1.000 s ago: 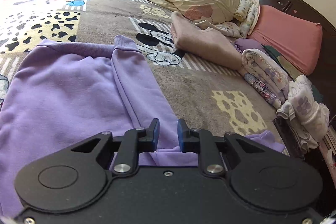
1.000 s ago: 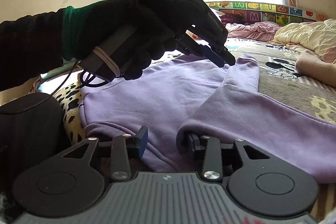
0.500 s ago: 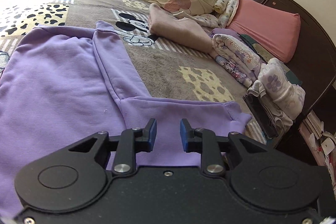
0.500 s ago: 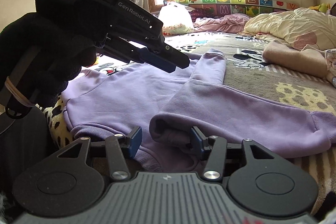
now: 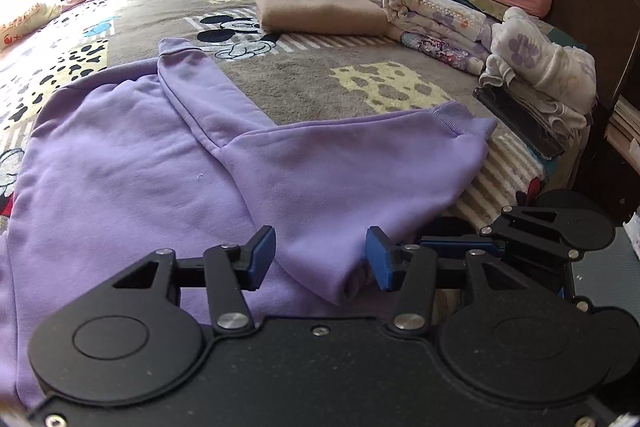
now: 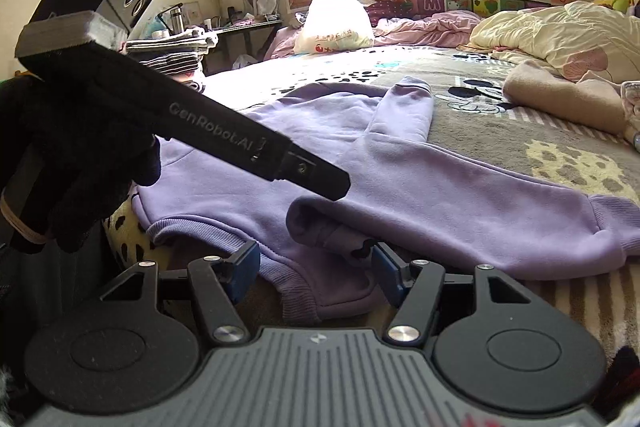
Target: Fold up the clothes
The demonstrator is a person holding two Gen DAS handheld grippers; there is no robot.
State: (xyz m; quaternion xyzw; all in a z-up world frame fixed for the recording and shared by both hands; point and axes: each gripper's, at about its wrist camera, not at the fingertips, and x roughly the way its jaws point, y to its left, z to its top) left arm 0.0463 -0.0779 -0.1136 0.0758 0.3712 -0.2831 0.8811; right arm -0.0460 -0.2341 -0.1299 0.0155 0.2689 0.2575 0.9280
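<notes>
Both tools are letting go: the left tool (image 5: 320, 259) and right tool (image 6: 314, 275) are opening, each released around the purple sweatshirt (image 5: 168, 163) on the bed (image 5: 320, 83).

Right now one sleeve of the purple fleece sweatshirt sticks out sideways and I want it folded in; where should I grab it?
Take the outstretched sleeve of the purple fleece sweatshirt by its ribbed cuff, probably from the bed-edge side. The cuff lies flat and free on the patterned blanket, with nothing on it, so it can be pinched and carried across the body.
</notes>
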